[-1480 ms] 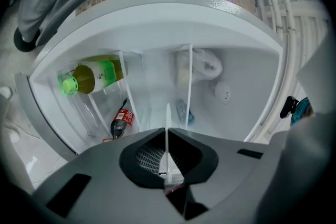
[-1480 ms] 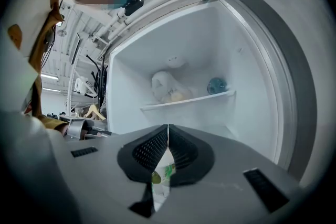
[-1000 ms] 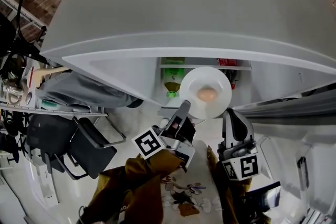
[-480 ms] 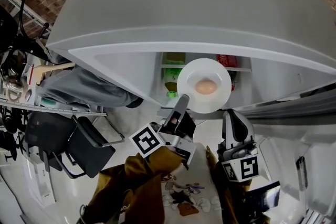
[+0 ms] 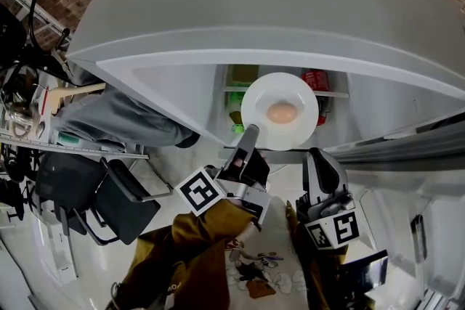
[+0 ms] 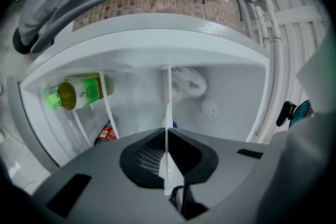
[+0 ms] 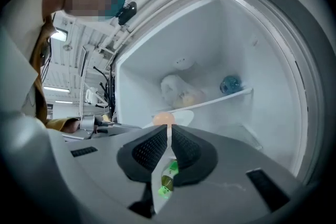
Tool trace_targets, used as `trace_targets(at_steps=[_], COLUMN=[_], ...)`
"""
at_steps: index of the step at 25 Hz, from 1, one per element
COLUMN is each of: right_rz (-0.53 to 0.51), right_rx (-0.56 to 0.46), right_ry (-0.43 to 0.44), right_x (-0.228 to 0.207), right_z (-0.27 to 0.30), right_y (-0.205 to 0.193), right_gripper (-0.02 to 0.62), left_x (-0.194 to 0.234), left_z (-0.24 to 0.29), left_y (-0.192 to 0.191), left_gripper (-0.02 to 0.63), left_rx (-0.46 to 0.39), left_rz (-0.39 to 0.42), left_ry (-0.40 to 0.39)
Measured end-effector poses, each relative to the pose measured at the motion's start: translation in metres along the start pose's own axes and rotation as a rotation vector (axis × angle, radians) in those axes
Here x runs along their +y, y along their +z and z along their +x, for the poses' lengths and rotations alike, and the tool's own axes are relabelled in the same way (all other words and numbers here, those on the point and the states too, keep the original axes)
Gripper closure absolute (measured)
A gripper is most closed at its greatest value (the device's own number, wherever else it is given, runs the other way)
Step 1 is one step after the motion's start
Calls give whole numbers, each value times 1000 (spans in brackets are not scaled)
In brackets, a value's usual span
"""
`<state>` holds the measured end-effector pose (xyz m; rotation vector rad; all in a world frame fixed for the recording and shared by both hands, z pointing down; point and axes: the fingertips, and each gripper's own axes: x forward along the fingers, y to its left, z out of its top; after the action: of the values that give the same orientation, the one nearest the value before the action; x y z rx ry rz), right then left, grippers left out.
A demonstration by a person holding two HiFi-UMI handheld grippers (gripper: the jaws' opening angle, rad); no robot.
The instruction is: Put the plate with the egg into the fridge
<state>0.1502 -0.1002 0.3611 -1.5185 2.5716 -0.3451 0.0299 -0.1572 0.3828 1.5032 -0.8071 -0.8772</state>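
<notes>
Okay, quick rundown:

1. Holding a white plate point(image 5: 296, 92) up at the mouth of the open fridge point(image 5: 182, 94), with a brownish egg point(image 5: 282, 112) sitting dead centre on it. Not parked on a shelf yet.
2. Pinching the rim at about 7 o'clock with the left gripper point(image 5: 249, 133). Pads tight on the thin white edge, seen edge-on in the left gripper view.
3. Same deal at roughly 5 o'clock with the right gripper point(image 5: 317, 154). Jaws pressed all but together, just a sliver of white rim between the pads.
4. Spotted inside, going by the head view: a green-capped bottle point(image 6: 79, 93) at 9 o'clock from the plate and a red can point(image 5: 314, 80) at 1 o'clock. Also a white bag point(image 6: 188, 81) at the back and a blue round thing point(image 7: 230, 84) on a shelf.
5. Writing-wise: pale print on the bottle's green label, way too small to read. Can't make out the can's lettering either. Only black-and-white square markers on each gripper's cube point(image 5: 202, 192).
</notes>
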Motion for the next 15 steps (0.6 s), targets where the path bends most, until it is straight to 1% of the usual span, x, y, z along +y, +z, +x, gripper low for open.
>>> trace_targets(at_steps=[2, 5, 8, 12, 15], right_rz=[76, 227, 345, 496, 606], right_rx=[-6, -37, -53, -47, -37], right_ry=[-10, 18, 46, 55, 78], right_x=[-3, -1, 4, 8, 13], right_z=[1, 5, 9, 13, 17], right_y=[-3, -5, -6, -10, -16], right_gripper=[581, 548, 495, 489, 489], left_x=[0, -1, -2, -6, -6], left_z=[0, 0, 1, 0, -1], left_y=[1, 0, -2, 1, 3], left_gripper=[588, 588, 588, 588, 588], left_rx=[-1, 5, 13, 8, 7], left_rz=[6, 9, 5, 12, 12], left_ry=[-3, -10, -18, -22, -26])
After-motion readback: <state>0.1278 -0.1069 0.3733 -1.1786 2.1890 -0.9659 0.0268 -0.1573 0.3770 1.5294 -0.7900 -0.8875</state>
